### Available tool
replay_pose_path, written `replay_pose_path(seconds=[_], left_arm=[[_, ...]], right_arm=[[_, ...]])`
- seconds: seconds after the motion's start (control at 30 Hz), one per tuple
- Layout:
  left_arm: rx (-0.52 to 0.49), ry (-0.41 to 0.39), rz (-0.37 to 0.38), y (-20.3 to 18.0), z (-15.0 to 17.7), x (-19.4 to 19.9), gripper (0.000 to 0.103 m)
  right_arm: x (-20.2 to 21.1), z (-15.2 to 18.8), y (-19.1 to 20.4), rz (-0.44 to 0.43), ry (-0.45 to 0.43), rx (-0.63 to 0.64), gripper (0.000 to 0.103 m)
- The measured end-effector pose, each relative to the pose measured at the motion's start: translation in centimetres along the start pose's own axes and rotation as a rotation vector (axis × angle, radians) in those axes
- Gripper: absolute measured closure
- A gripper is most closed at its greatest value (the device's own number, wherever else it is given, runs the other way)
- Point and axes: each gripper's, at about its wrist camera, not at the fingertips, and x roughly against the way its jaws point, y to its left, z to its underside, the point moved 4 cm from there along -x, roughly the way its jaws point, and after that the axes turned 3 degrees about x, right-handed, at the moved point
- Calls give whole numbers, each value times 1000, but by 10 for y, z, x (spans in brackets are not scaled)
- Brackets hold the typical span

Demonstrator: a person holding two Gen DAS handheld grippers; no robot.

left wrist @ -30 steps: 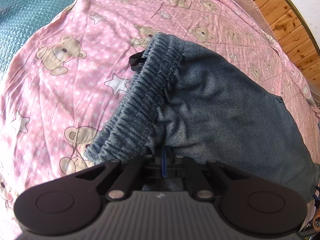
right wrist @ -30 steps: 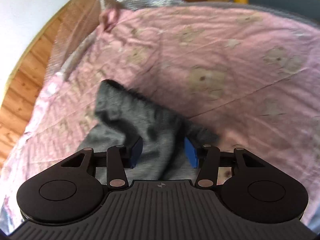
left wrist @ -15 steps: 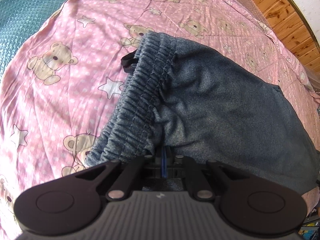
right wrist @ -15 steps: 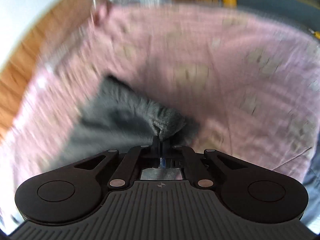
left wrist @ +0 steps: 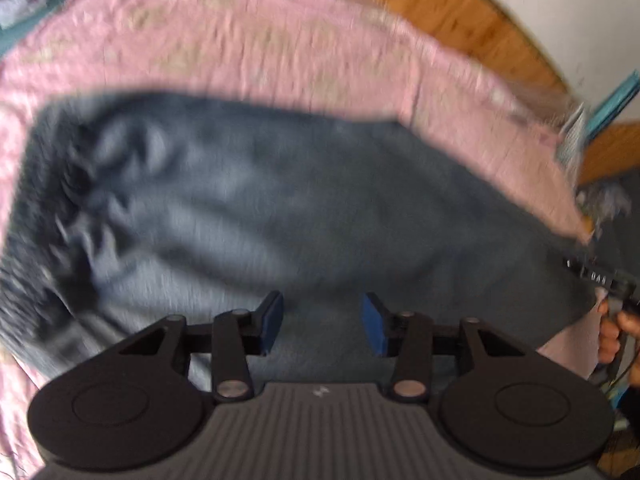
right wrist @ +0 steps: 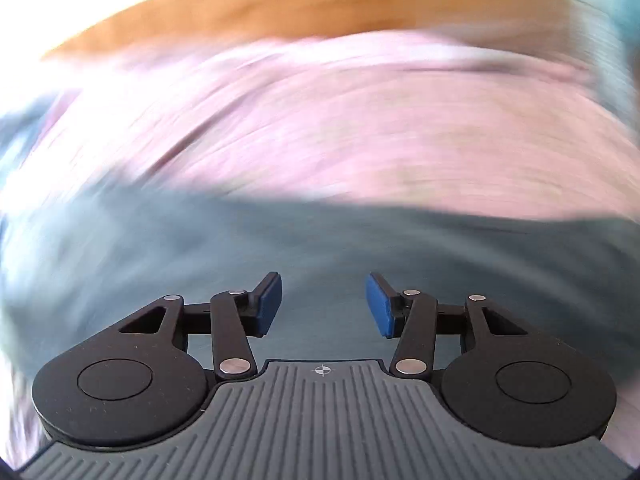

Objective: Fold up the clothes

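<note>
A: Since both views are smeared by motion, what can be stated about the grippers?

B: The left gripper (left wrist: 322, 322) is seen part open, its blue pads (left wrist: 270, 322) apart, with nothing pinched between them. Its jaws have just been opening. The right gripper (right wrist: 323, 304) is likewise seen part open and empty, its jaws also just opened. Grey cloth is visible behind both gaps, but it is not pressed by either pair of pads.

A: Where is the garment located?

B: The grey trousers (left wrist: 280, 200) are laid across the pink sheet (left wrist: 240, 40), directly beneath both grippers. The gathered waistband (left wrist: 60, 200) is seen at the left of the left wrist view. A hand (left wrist: 616, 332) on a handle is visible at that view's right edge.

A: What faults are to be expected from here?

B: It is judged that a fold has just been released. If the layers are not aligned, an uneven stack is produced. If the next grip is taken while the grippers are moving this quickly, only the top layer may be caught, or the sheet may be pinched along with the cloth. Soft, thick fabric is also likely to spring back once it is let go, so the crease may be lost.
</note>
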Motion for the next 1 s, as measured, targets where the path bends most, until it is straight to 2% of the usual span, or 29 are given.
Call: replay_pose_path(seconds=[0.03, 0.07, 0.1, 0.17, 0.23, 0.3, 0.4, 0.5, 0.57, 0.63, 0.67, 0.73, 0.77, 0.8, 0.87, 0.93, 1.0], left_arm=[[14, 13, -9, 8, 9, -1, 77], [34, 10, 5, 16, 19, 6, 78], [54, 7, 19, 24, 28, 14, 80], [79, 39, -1, 40, 48, 23, 95], [120, 51, -14, 49, 61, 29, 97], [143, 20, -10, 47, 60, 41, 87], [103, -73, 59, 17, 39, 59, 77], [15, -114, 140, -33, 5, 48, 64], [-41, -126, 193, -66, -14, 35, 59], [-79, -58, 206, -95, -17, -5, 61], [-95, -11, 204, -106, -16, -25, 63], [-110, 91, 165, -113, -1, -54, 65], [-115, 119, 146, -114, 6, -61, 66], [-119, 120, 139, -115, 10, -59, 64], [-126, 122, 124, -116, 18, -56, 65], [-107, 132, 114, -119, 18, -52, 65], [-88, 131, 112, -124, 12, -52, 64]], right_arm=[[-14, 11, 17, -25, 56, 35, 55], [-24, 22, 32, -40, 96, 66, 55], [-21, 32, 36, -29, 94, 86, 54], [-8, 49, 37, -29, 119, 104, 54], [0, 53, 28, -52, 166, 68, 54], [3, 41, 22, -65, 203, 74, 56], [15, 8, 7, -57, 107, 4, 57], [0, -33, -13, 19, 32, -51, 55], [-24, -45, -32, 92, 32, -84, 55], [-57, -51, -52, 144, 89, -127, 59], [-73, -51, -62, 160, 120, -147, 64], [-87, -53, -84, 164, 95, -165, 61], [-93, -55, -95, 167, 83, -177, 55], [-94, -60, -104, 173, 78, -199, 57], [-86, -59, -124, 178, 68, -254, 68], [-60, -52, -141, 163, 17, -270, 65], [-34, -40, -160, 184, -16, -250, 58]])
